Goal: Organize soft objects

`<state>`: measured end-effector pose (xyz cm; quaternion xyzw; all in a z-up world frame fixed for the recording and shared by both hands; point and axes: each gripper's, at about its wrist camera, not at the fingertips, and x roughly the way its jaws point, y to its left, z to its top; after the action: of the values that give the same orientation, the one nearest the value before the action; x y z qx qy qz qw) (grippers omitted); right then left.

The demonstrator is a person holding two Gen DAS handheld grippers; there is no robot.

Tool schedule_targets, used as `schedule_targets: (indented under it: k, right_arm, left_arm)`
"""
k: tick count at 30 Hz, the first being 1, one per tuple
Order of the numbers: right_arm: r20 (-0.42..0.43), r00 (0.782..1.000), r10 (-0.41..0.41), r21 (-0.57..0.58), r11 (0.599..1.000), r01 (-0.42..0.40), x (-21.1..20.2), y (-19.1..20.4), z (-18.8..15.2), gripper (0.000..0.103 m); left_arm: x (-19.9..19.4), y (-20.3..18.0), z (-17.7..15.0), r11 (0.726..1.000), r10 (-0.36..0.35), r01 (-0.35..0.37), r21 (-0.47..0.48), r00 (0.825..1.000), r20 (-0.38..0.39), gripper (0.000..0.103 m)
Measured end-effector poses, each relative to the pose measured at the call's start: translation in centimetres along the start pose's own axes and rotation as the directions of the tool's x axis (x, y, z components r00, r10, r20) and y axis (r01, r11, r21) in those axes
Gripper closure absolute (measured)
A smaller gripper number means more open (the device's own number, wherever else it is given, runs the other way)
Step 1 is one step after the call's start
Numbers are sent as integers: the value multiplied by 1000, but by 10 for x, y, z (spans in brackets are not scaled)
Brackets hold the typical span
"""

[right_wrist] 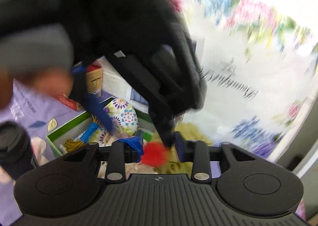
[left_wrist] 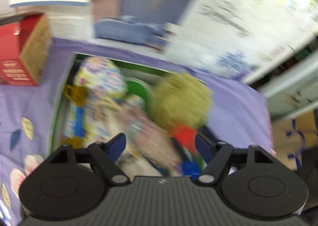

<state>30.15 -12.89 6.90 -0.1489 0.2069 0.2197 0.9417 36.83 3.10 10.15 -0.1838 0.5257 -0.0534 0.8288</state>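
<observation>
A green box [left_wrist: 57,110] on a purple sheet holds soft toys: a floral ball [left_wrist: 99,79], a pink knitted piece [left_wrist: 151,136] and a blue and yellow tasselled toy [left_wrist: 77,118]. An olive fuzzy toy [left_wrist: 180,98] with a red part [left_wrist: 184,136] lies at its right edge. My left gripper [left_wrist: 160,138] hovers above the box, open, with nothing in its grip. In the right wrist view the floral ball [right_wrist: 123,114] and the box rim [right_wrist: 65,128] show. The right gripper [right_wrist: 159,144] stands a little open. The red part [right_wrist: 155,154] shows blurred between its fingers, and no pad visibly presses on it.
The left tool's black housing [right_wrist: 129,27] and a hand [right_wrist: 39,79] fill the upper left of the right wrist view. A red carton [left_wrist: 17,53] stands left of the box, a black lidded cup [right_wrist: 14,146] nearer. White floral fabric [right_wrist: 248,67] hangs on the right; blue folded bedding [left_wrist: 127,29] lies behind.
</observation>
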Motion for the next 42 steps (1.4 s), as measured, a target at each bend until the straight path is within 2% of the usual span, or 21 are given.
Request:
schedule_targets:
  k: [3,6,9,14,19,22,26,32,37,42]
  right_arm:
    - [28,998,54,100,993,-57,-2,-19,-5,82]
    - [35,997,71,151,986,-76,-4,-23,-10,80]
    - [-1,1000,29,141,990,-29,-5,-22,-15,80]
    - [-6,1000,-13,145,989,14,-27,-24,-16,79]
    - [13,999,-39,112,993,38,-46,-12,-8,78]
    - [23,998,-54,79,996,52,-61,-1,-5,78]
    - [41,997,-71,62,996,69,-91,18,-8,76]
    - [7,995,-95,84,992,94,-127,40,-28,75]
    - [0,991,-133,199,971,131,-155,57,-57,74]
    - [13,985,-172,345,926,157,-172,78,-87,73]
  left_arm:
    - [8,33,6,983,-160,156,-96,987,-29,25]
    - [10,34,4,975,-200,194,-108,979,-42,26]
    - [-2,33,1,963,-250,249,-101,968,2,26]
    - [-30,32,-8,968,-240,243,-68,969,52,26]
    - [-49,28,-25,969,-241,244,-44,969,56,26]
    - [-62,23,-43,974,-223,225,-17,973,57,26]
    - [-82,23,-77,985,-168,165,39,983,74,26]
    - [-101,38,-134,991,-75,65,113,993,89,26]
    - [-101,55,-188,982,50,-72,176,991,127,26]
    - [-94,73,-232,976,94,-119,181,986,139,26]
